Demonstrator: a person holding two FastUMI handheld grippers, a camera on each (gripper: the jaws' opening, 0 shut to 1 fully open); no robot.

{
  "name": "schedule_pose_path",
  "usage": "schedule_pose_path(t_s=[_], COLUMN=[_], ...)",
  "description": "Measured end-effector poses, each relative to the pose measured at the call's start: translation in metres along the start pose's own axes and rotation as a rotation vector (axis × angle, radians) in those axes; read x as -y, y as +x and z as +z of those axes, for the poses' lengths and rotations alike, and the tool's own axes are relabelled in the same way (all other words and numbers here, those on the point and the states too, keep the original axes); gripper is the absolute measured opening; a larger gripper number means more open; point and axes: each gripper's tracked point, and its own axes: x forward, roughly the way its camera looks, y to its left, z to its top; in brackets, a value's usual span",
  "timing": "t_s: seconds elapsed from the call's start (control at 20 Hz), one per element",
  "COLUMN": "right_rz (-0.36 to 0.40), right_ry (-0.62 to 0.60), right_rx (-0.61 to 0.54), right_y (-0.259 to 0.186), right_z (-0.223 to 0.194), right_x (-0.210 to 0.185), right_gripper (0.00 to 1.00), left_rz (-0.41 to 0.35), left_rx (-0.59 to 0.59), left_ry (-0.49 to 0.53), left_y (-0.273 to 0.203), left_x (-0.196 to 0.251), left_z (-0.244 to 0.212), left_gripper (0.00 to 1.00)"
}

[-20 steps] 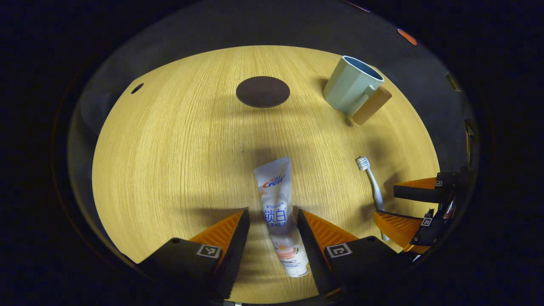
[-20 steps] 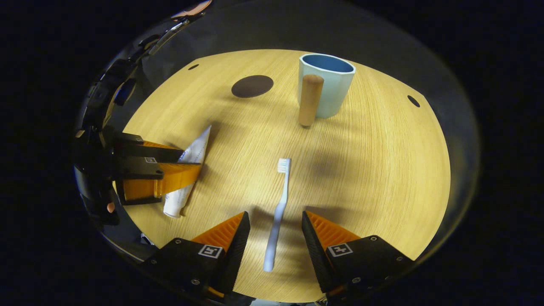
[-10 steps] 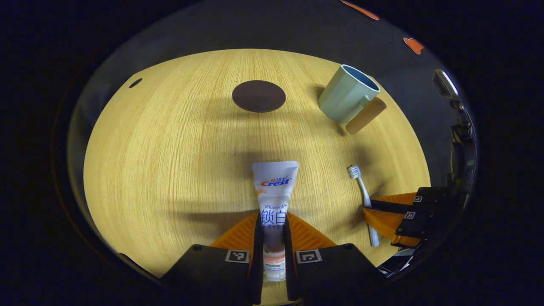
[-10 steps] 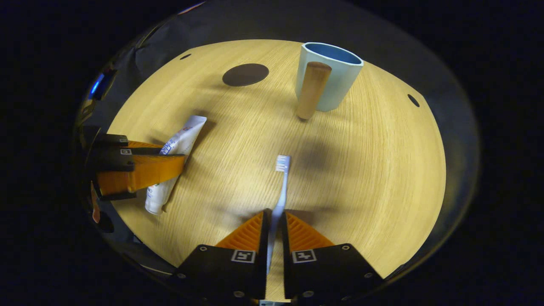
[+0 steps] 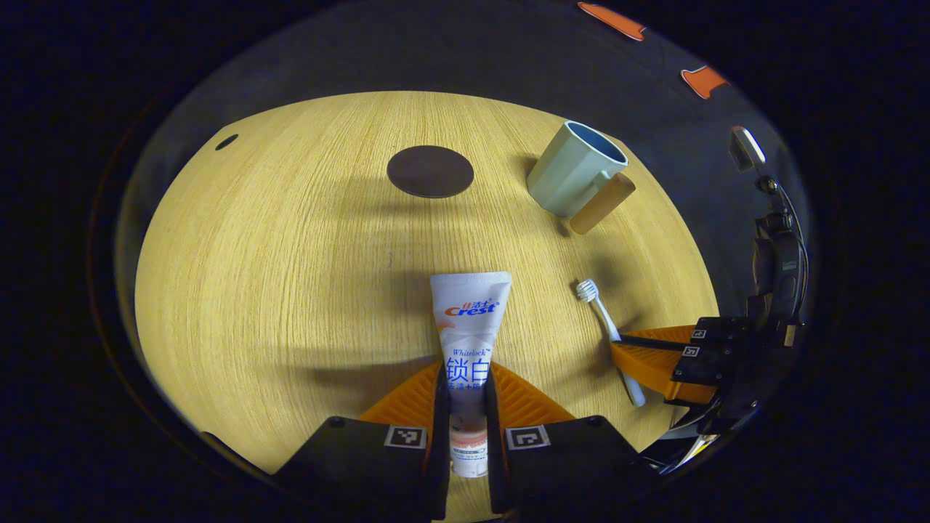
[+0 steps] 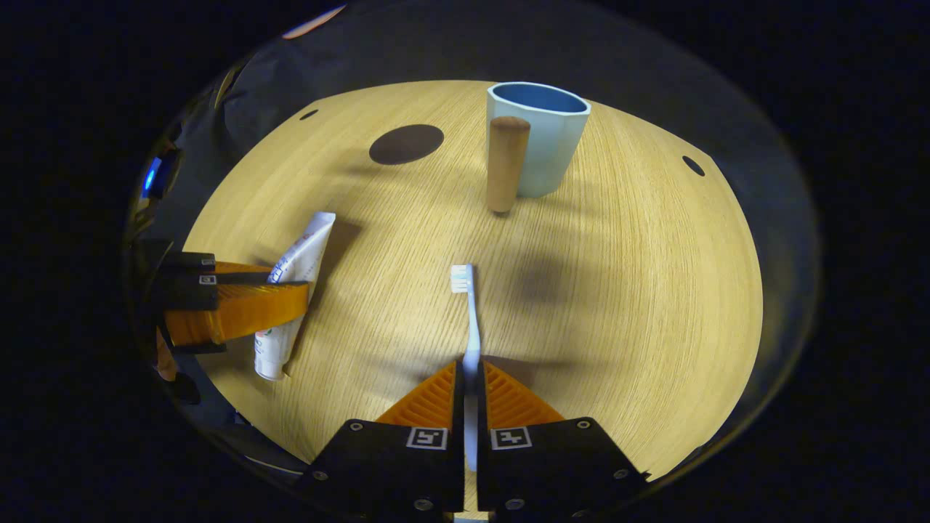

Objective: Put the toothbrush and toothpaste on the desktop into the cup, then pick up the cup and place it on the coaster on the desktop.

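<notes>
Toothpaste [image 5: 470, 341] sits pinched between the fingers of my left hand-held gripper [image 5: 465, 407], its crimped end pointing forward over the desk [image 5: 290, 247]. My right hand-held gripper [image 6: 471, 407] is clamped on the toothbrush [image 6: 468, 319] handle, bristles ahead. Farther back I see the coaster [image 6: 406, 144], and right of it the cup [image 6: 541, 138], upright and apart.

A light wood-grain desktop [image 5: 276, 240] under bright light, ringed by dark cloth wall [image 5: 436, 51], perhaps slightly creased.
</notes>
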Motion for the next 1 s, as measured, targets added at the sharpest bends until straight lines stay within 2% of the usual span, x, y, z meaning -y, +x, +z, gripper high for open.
schedule_pose_path(t_s=[0.15,0.3,0.55,0.65,0.75,0.85,0.9,0.95,1.0], right_rz=[0.028,0.029,0.038,0.036,0.074,0.079,0.078,0.082,0.079], right_ry=[0.027,0.034,0.058,0.040,0.053,0.047,0.048,0.050,0.045], right_rx=[0.042,0.075,0.122,0.095,0.048,0.029,0.025,0.020,0.016], right_y=[-0.006,-0.007,-0.007,-0.002,0.005,0.008,0.009,0.016,0.019], right_z=[0.004,0.013,0.017,0.009,0.000,-0.001,0.002,0.001,0.001], right_x=[0.005,0.012,0.021,0.023,0.014,0.016,0.017,0.011,0.009], right_gripper=[0.07,0.07,0.07,0.07,0.07,0.08,0.10,0.17,0.19], left_rz=[-0.007,-0.036,-0.045,-0.051,-0.048,-0.044,-0.046,-0.047,-0.047], left_rx=[0.035,0.056,0.113,0.122,0.127,0.129,0.128,0.127,0.127], left_ry=[0.008,0.012,0.047,0.047,0.055,0.059,0.056,0.053,0.052], left_y=[-0.006,-0.005,-0.010,-0.012,-0.014,-0.014,-0.014,-0.013,-0.012], left_x=[0.001,0.004,-0.001,0.000,0.000,0.000,0.001,0.001,0.000], left_z=[0.006,0.007,0.012,0.012,0.013,0.012,0.012,0.012,0.011], left_gripper=[0.25,0.25,0.24,0.25,0.25,0.26,0.25,0.25,0.24])
